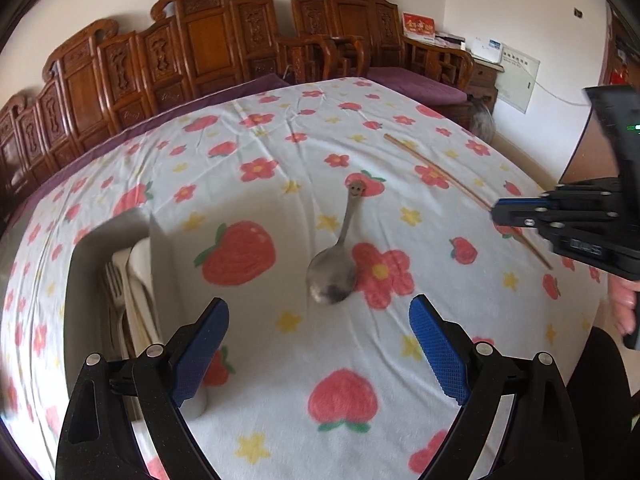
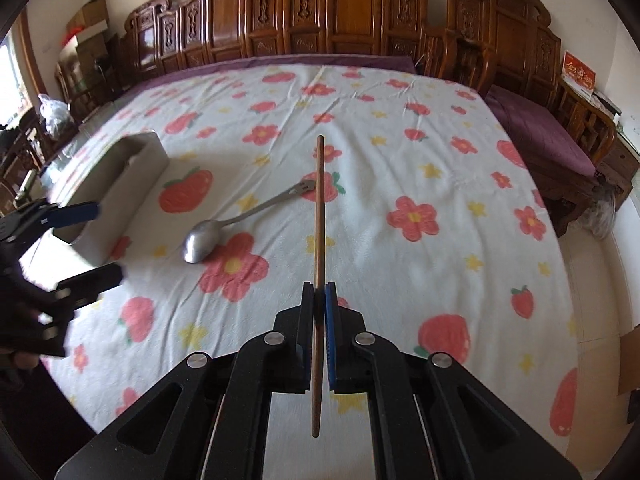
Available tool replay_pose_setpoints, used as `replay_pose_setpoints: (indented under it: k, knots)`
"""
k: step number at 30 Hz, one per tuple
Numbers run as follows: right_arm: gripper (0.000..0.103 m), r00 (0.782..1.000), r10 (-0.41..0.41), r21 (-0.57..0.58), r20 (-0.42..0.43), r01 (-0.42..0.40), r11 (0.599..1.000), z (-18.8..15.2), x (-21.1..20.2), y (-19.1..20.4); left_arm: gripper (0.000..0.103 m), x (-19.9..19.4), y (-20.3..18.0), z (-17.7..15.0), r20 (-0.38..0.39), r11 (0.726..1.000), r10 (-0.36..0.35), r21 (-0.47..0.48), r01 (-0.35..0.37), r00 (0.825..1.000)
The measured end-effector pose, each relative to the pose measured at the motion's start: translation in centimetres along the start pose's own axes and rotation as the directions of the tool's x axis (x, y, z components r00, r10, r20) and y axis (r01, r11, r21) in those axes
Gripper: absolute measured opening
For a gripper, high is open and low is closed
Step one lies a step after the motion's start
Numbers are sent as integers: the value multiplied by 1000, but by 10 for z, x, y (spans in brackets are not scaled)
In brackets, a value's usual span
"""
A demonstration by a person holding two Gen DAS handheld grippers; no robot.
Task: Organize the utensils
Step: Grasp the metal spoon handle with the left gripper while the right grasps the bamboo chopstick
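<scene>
A metal spoon (image 1: 334, 264) with a smiley-face handle lies on the flowered tablecloth, bowl toward me; it also shows in the right wrist view (image 2: 204, 240). My left gripper (image 1: 320, 312) is open and hovers just short of the spoon's bowl. My right gripper (image 2: 320, 300) is shut on a wooden chopstick (image 2: 319, 216), which sticks out forward and back between the pads. In the left wrist view the right gripper (image 1: 500, 216) is at the right, with the chopstick (image 1: 440, 172) pointing away from it. A grey utensil box (image 1: 116, 280) at the left holds a fork and white utensils.
The box also shows at left in the right wrist view (image 2: 132, 184), with the left gripper (image 2: 96, 240) beside it. Carved wooden chairs (image 2: 320, 12) line the far edge of the table. The table's right edge drops to the floor (image 2: 600, 272).
</scene>
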State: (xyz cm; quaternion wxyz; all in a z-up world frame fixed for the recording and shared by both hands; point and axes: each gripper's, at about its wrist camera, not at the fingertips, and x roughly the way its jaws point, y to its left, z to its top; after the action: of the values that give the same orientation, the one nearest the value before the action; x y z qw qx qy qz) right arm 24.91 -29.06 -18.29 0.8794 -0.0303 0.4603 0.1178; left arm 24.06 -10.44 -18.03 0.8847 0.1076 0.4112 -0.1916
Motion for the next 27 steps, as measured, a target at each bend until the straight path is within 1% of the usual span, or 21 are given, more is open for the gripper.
replay_pose_setpoints:
  k: [3, 7, 10, 13, 15, 17, 25, 27]
  knots:
    - [6, 1000, 2, 6, 29, -2, 1000, -4, -15, -4, 88, 6, -7, 11, -5, 1000, 2, 23, -2, 1000]
    - [6, 999, 5, 11, 44, -5, 1000, -5, -20, -10, 87, 15, -16, 24, -11, 999, 3, 44, -3, 1000]
    - [6, 999, 6, 17, 46, -7, 1000, -6, -21, -15, 83, 25, -22, 33, -27, 998, 5, 56, -4, 1000]
    - [6, 999, 9, 20, 43, -10, 1000, -7, -19, -19, 76, 39, -25, 40, -50, 998, -3, 57, 6, 999]
    - [6, 999, 12, 20, 41, -13, 1000, -8, -17, -20, 69, 48, -27, 42, -68, 998, -4, 56, 8, 998]
    - [6, 999, 18, 20, 38, -19, 1000, -8, -16, -20, 65, 60, -28, 45, -92, 998, -2, 61, 8, 996]
    - [6, 999, 43, 26, 23, -43, 999, -9, -10, -22, 51, 102, -27, 53, -178, 997, 28, 76, -15, 984]
    - [6, 999, 46, 27, 21, -47, 999, -10, -10, -22, 44, 111, -25, 54, -203, 997, 31, 69, -17, 979]
